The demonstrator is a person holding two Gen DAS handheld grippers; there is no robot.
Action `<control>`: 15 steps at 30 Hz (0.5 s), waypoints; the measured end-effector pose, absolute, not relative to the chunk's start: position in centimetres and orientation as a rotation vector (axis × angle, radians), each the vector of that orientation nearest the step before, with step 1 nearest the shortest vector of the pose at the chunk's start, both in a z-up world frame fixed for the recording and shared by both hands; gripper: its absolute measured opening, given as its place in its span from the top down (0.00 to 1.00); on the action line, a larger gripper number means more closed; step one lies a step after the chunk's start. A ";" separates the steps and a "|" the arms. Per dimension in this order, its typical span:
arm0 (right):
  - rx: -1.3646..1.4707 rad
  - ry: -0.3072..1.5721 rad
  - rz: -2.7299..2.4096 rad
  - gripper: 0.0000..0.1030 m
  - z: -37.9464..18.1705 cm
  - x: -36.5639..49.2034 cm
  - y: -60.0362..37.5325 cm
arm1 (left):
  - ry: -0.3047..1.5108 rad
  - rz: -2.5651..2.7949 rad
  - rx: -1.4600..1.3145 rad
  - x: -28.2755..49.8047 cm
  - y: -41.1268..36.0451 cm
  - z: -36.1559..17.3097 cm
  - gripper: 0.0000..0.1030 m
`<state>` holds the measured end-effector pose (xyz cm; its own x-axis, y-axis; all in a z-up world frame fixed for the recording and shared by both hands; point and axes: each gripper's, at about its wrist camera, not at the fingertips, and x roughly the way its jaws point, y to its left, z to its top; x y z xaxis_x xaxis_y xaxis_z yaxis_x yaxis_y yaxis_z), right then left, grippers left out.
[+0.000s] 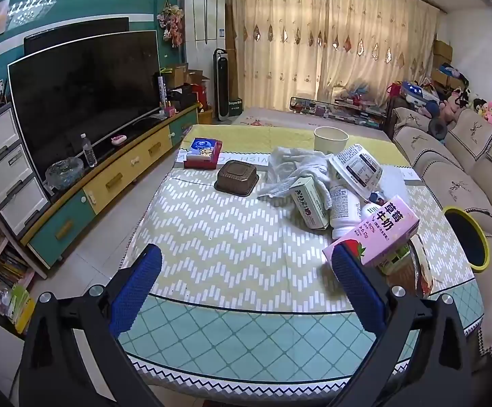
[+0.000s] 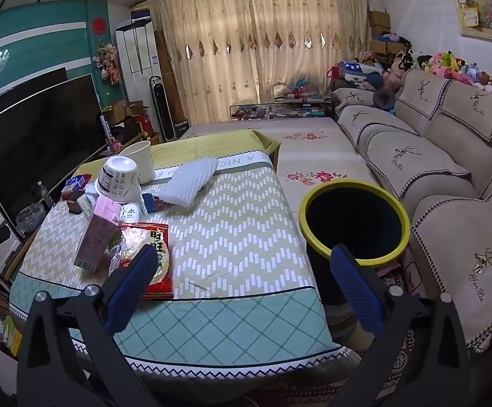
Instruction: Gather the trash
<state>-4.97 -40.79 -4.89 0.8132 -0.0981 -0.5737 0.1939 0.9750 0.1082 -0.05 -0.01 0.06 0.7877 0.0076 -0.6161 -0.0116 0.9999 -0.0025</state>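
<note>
A pile of trash lies on the table's right side: a pink strawberry milk carton [image 1: 378, 232], a white bottle [image 1: 342, 208], a green-white box [image 1: 308, 203], an overturned white bowl [image 1: 356, 168], a crumpled cloth [image 1: 291, 169] and a paper cup [image 1: 330, 139]. A red snack bag [image 2: 151, 257] lies by the pink carton [image 2: 98, 237]. A yellow-rimmed black bin [image 2: 354, 222] stands on the floor right of the table. My left gripper [image 1: 246, 283] is open and empty over the table's near part. My right gripper [image 2: 242, 283] is open and empty, between the snack bag and the bin.
A brown tray [image 1: 237, 179] and a blue tissue pack [image 1: 203, 152] sit on the patterned tablecloth [image 1: 212, 237]. A white foam pad [image 2: 190, 178] lies further back. A TV [image 1: 83, 101] on a cabinet stands left; a sofa [image 2: 449, 176] runs along the right.
</note>
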 end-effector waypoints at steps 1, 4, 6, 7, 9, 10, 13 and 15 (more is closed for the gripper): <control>0.164 0.601 -0.157 0.06 -4.9 -4.9 -40.8 | 0.676 0.006 -0.007 0.0 0.0 0.0 0.04; 0.162 0.594 -0.159 0.06 -4.9 -4.9 -40.8 | 0.672 0.004 -0.011 0.1 0.1 0.1 0.04; 0.165 0.592 -0.158 0.06 -4.9 -5.0 -40.7 | 0.675 -0.003 -0.016 0.2 0.2 0.0 0.04; 0.166 0.592 -0.158 0.06 -5.0 -5.0 -40.7 | 0.677 -0.005 -0.020 0.3 0.3 0.0 0.04; 0.170 0.614 -0.153 0.06 -5.5 -4.3 -40.5 | 0.677 -0.015 -0.008 0.3 -0.3 -0.4 0.04; 0.170 0.616 -0.151 0.06 -5.6 -4.3 -40.6 | 0.677 -0.015 -0.008 0.3 -0.3 -0.4 0.04; 0.170 0.613 -0.152 0.06 -5.6 -4.4 -40.1 | 0.682 -0.019 -0.008 0.5 -0.3 -0.6 0.04; 0.170 0.608 -0.150 0.06 -5.4 -4.7 -39.8 | 0.684 -0.020 -0.009 0.6 -0.2 -0.7 0.04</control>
